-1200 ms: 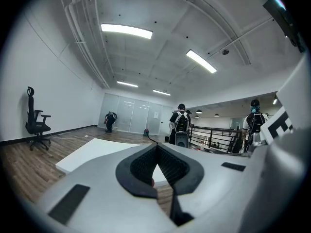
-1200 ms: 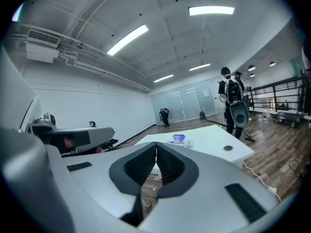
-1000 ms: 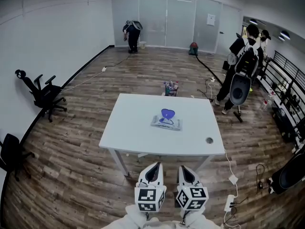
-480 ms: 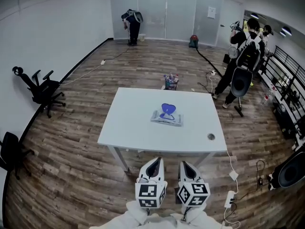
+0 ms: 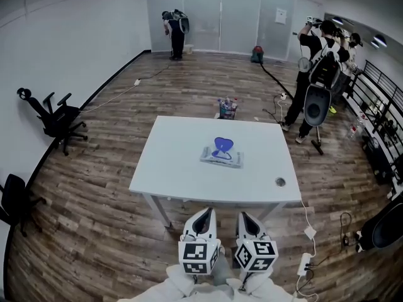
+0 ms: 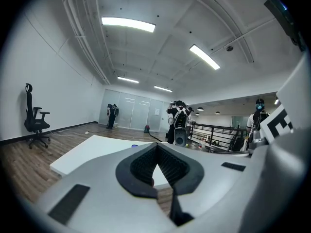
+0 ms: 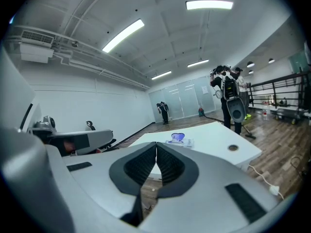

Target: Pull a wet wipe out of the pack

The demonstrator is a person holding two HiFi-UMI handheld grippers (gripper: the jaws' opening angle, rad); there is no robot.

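While I hold both grippers low at the bottom centre of the head view, the wood-floored room fills most of the frame. The white table (image 5: 182, 175) sits mid-frame above the grippers. An office chair (image 5: 56, 119) stands at the left edge. A person (image 5: 315, 68) stands at the upper right, and another stands far off at the top by the glass wall.

The pack (image 5: 221, 157) lies flat on the table, just right of its centre. Its long axis runs left to right across the frame, tilted slightly down to the right. A blue flap (image 5: 222, 146) sits at its upper edge.

The left gripper (image 5: 203, 219) and right gripper (image 5: 245, 218) are short of the table's near edge, well apart from the pack. The pack lies straight up-frame from them, about midway between the two, so I judge neither hand clearly nearer. In the right gripper view the pack appears just above the jaw tips; in the left gripper view only a sliver of blue shows.

Each gripper's jaws meet at the tips, closed, with nothing between them.

Whether a wipe pokes out under the flap is too small to tell. My arms are cut off at the bottom edge.
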